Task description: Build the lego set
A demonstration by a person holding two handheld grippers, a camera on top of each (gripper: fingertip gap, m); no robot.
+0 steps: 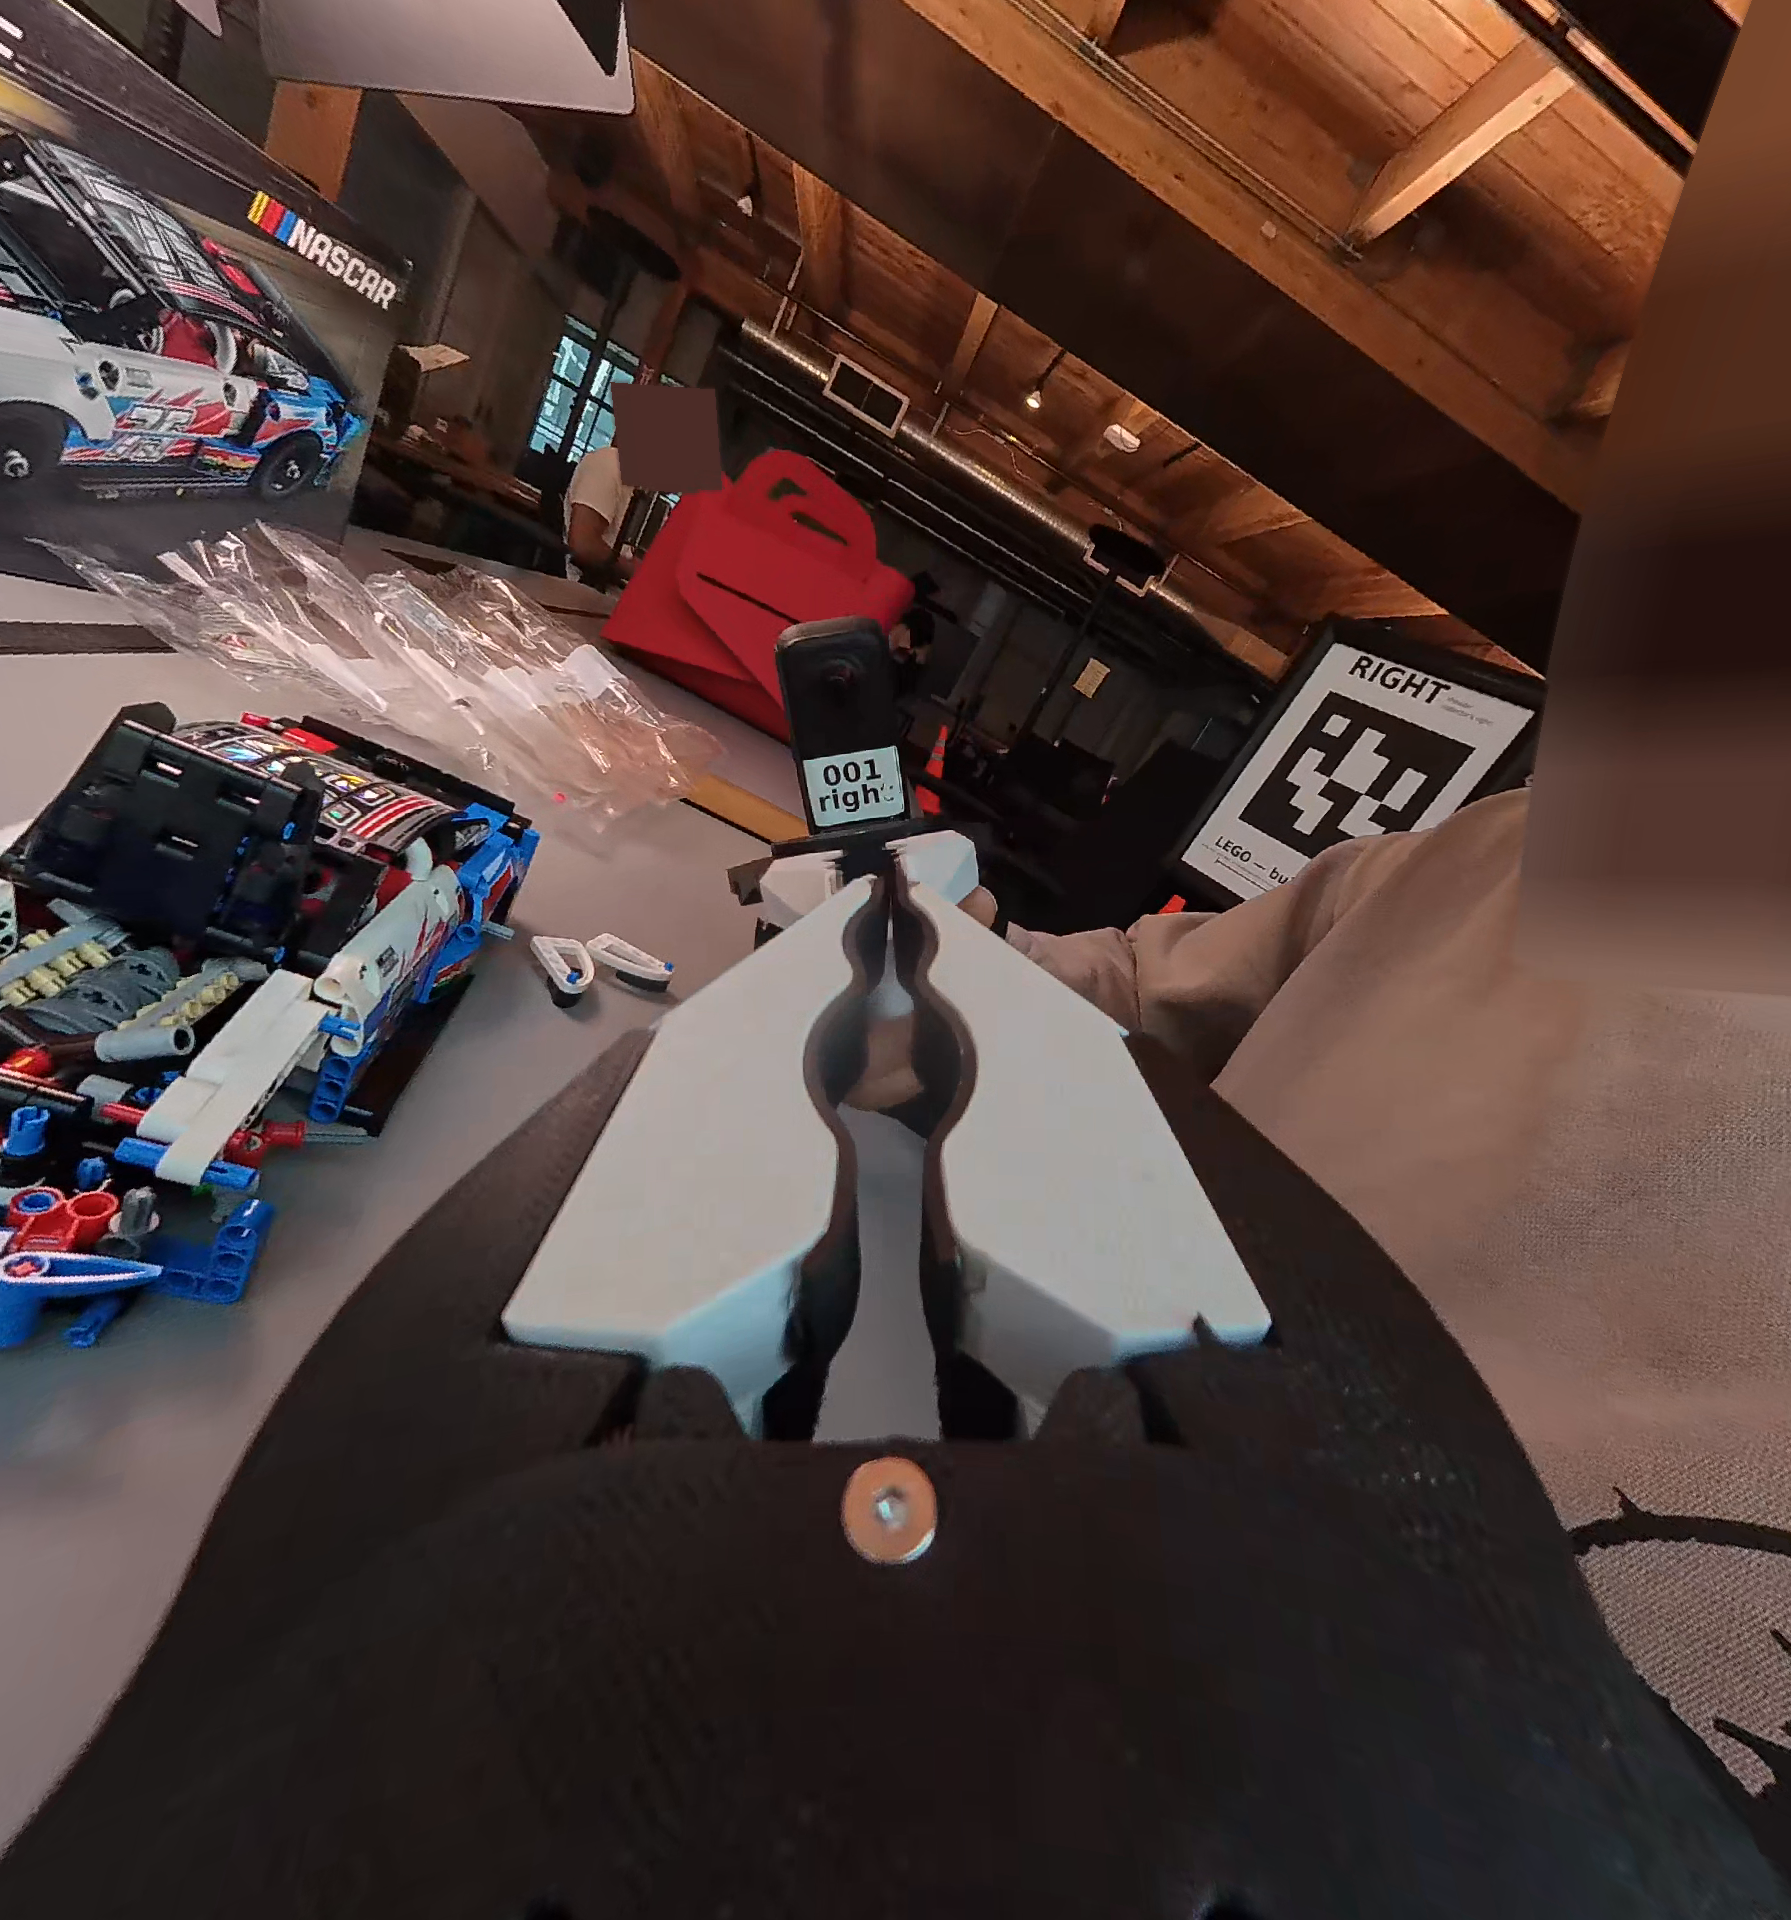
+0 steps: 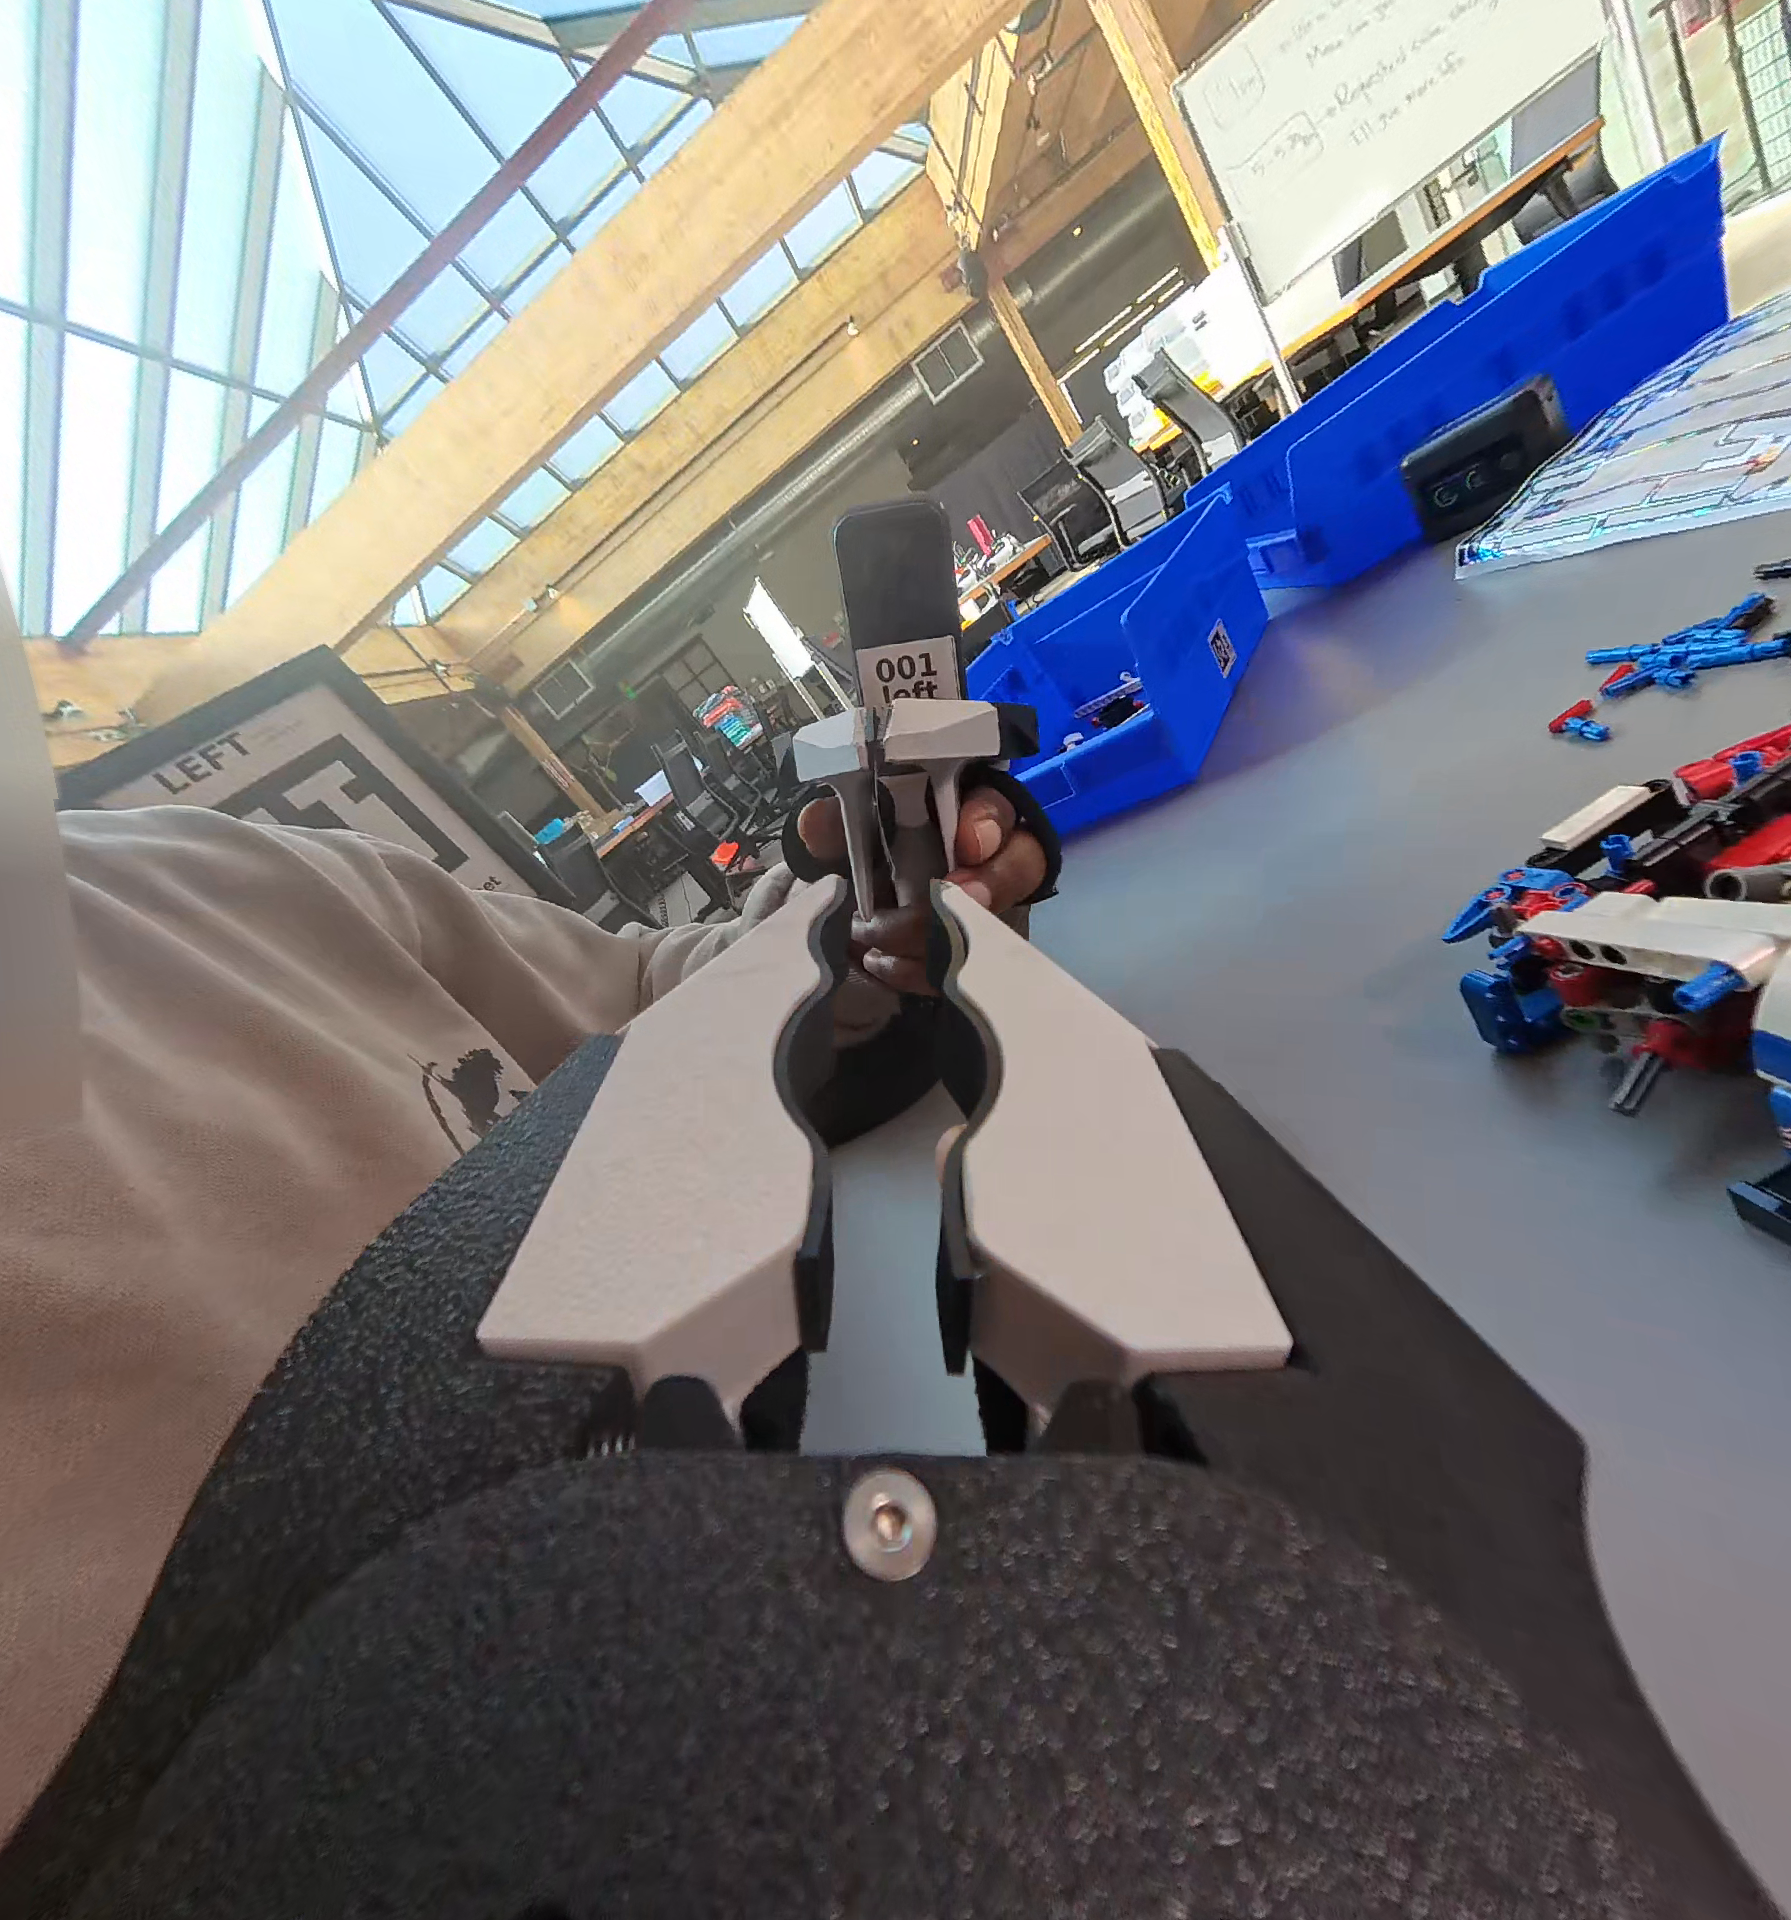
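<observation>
**A:** Which step am I in?

**B:** I judge it a pause between parts. I have the left gripper (image 1: 889,899) and the right gripper (image 2: 886,904) raised off the grey worktop (image 1: 91,1507), pointed tip to tip. Left fingers (image 1: 725,1122) are together at the tips with nothing between them. Right fingers (image 2: 662,1122) stand slightly apart, also empty.

**A:** And the car?

**B:** The half-built lego car (image 1: 184,997) sits on the worktop well to my left gripper's left: glossy white and blue panels, a black roof, exposed grey and tan engine beams.

**A:** Next move?

**B:** Likely fetching a part. 2 small white curved pieces (image 1: 600,961) lie just beside the car; loose blue pins (image 2: 1691,660) lie farther off, near the blue plastic bins (image 2: 1390,540). Small, hard and slick, so they need a square pinch. Crinkled clear bags (image 1: 403,634) lie behind.
</observation>
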